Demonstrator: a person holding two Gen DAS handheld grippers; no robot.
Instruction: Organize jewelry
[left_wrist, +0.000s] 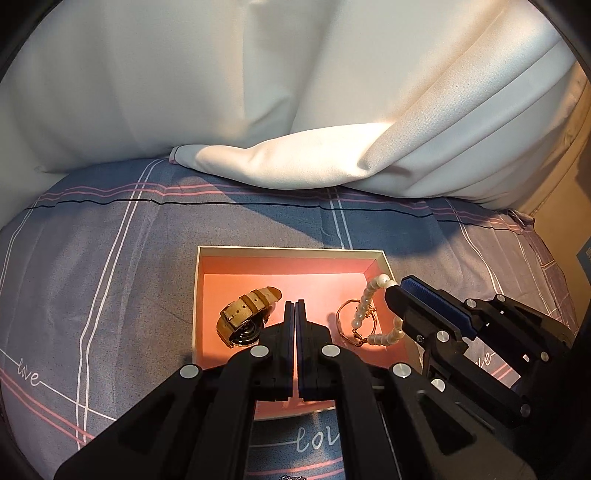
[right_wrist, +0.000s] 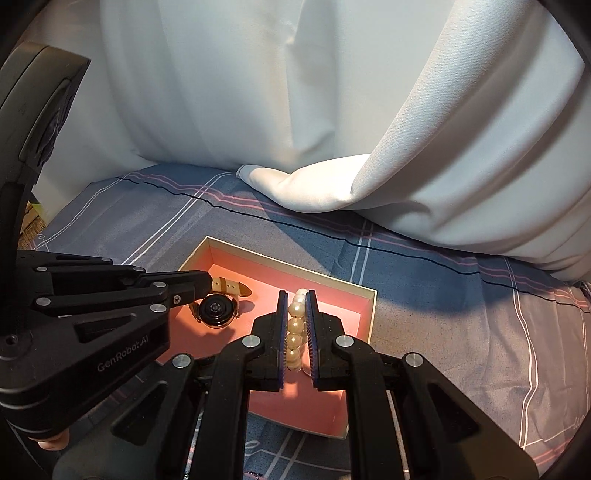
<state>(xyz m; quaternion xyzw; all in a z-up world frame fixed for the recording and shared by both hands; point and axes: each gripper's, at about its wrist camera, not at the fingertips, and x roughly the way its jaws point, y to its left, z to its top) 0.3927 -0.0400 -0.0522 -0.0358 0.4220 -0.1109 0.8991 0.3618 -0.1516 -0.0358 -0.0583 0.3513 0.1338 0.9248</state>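
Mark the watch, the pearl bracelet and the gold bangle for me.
watch (left_wrist: 242, 317): left wrist view, on the tan strap near the buckle.
pearl bracelet (right_wrist: 295, 326): right wrist view, on a pearl between the pads.
gold bangle (left_wrist: 341, 325): left wrist view, on its left rim.

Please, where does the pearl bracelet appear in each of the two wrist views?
Left wrist view: the pearl bracelet hangs right of centre, over the pink box, from the right gripper.
Right wrist view: at centre, clamped between that gripper's pads.
Shared landmark: the watch inside the box.
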